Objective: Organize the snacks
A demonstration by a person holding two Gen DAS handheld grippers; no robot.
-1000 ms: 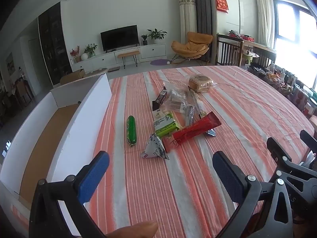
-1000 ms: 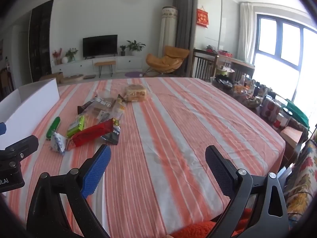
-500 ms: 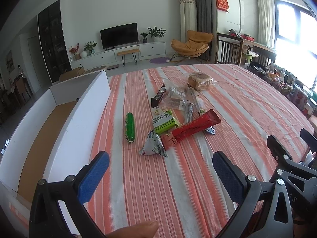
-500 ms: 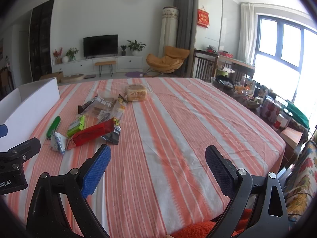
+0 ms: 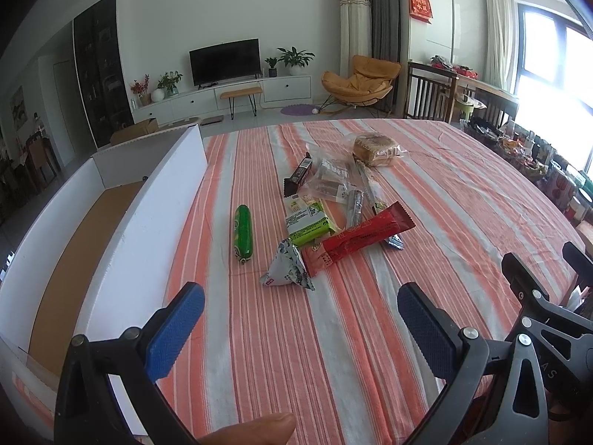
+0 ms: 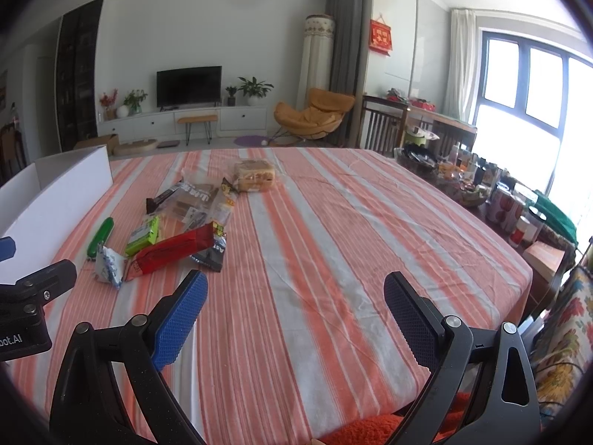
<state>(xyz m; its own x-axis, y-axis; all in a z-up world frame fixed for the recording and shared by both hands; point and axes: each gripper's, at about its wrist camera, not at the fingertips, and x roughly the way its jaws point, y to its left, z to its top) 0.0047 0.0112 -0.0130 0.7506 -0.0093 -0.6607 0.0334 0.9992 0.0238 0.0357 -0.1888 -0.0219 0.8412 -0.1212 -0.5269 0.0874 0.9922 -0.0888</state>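
Note:
Several snacks lie in a loose pile on the striped tablecloth: a green sausage stick [image 5: 242,233], a small white triangular packet [image 5: 287,269], a green pack [image 5: 309,224], a long red bar [image 5: 365,235], a dark bar [image 5: 298,176], clear bags [image 5: 330,181] and a wrapped bread [image 5: 374,148]. My left gripper [image 5: 300,319] is open and empty, low over the cloth just short of the white packet. My right gripper [image 6: 294,311] is open and empty, to the right of the pile; the red bar [image 6: 174,252] and the bread [image 6: 255,180] show there too.
A long white cardboard box [image 5: 148,215] with a brown floor stands open along the table's left side, also seen in the right wrist view [image 6: 63,193]. The table's right edge [image 6: 519,259] drops to cluttered shelves and cans. A thumb tip [image 5: 252,430] shows at the bottom.
The left gripper has eased slightly forward and left toward the snack pile. The right gripper has barely moved. Both stay open.

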